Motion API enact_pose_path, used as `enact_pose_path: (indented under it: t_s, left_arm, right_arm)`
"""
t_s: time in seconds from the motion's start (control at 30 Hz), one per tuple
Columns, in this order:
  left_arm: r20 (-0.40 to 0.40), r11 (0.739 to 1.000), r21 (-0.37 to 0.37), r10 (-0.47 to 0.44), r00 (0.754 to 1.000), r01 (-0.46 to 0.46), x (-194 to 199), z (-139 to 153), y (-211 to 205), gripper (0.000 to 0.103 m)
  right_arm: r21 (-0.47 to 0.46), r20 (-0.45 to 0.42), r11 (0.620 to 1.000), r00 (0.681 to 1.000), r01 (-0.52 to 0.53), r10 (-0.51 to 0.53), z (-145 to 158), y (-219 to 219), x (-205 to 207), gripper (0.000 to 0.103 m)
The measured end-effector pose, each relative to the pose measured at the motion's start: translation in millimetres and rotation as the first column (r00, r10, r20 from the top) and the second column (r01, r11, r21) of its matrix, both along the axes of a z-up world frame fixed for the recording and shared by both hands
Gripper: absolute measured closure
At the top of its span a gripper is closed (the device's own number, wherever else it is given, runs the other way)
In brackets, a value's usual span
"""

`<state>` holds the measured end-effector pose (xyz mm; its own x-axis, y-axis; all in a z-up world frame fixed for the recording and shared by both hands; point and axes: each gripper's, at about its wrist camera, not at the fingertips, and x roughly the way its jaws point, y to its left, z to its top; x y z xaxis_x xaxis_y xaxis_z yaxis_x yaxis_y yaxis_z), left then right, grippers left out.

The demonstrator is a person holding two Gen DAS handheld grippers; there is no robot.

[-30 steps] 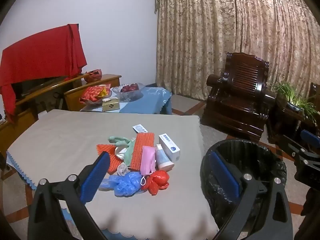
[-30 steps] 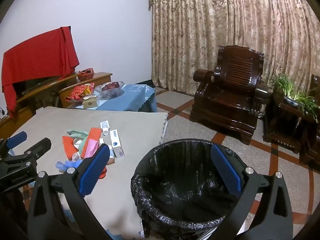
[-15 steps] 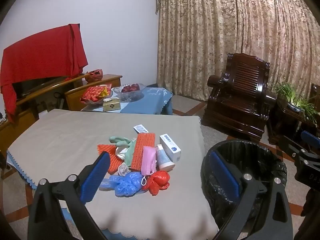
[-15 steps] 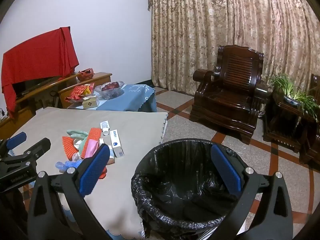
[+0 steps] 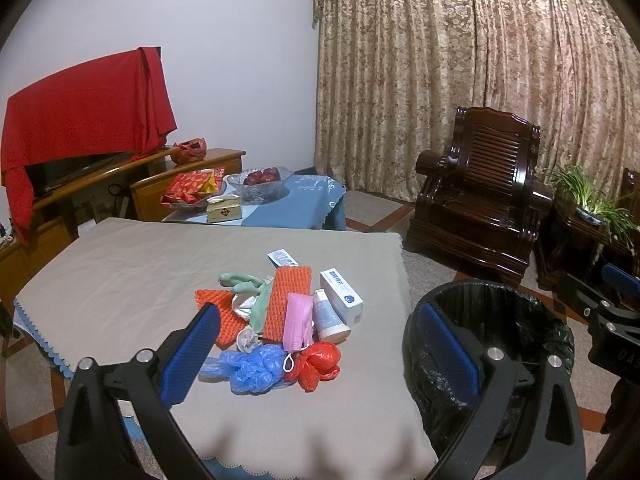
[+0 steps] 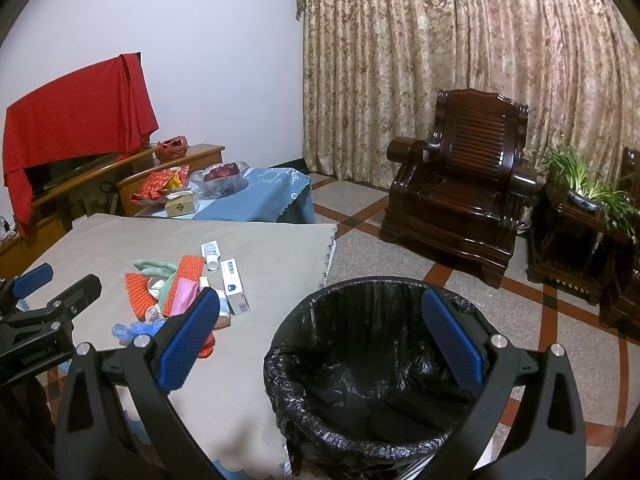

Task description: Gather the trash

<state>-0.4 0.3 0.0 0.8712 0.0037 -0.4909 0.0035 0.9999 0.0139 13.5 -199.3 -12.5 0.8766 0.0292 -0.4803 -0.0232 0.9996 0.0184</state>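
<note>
Home living room, armchair, curtains

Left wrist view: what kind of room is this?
Most likely a home living room. A carved wooden armchair stands before floor-length patterned curtains, a glass fruit bowl sits on a low table, and a potted plant is on a side stand.

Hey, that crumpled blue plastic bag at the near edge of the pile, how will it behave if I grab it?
The crumpled blue plastic bag looks thin and wrinkled, so it is probably floppy and very light, and should squash flat between the fingers. It touches the red plastic bag and a pink face mask's ear loop, so it may drag those along.
</note>
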Motion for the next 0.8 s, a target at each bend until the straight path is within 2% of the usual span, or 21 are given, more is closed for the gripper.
enact_pose_path:
  t_s: [0.8]
  left_arm:
    - [-0.002,1.000,-0.001,0.000,1.000,0.000,0.3,0.0,0.1,0.006]
  right_arm:
    - [0.004,-0.006,1.000,1.000,0.001,-0.001,-0.7,-0.6,1.2,0.005]
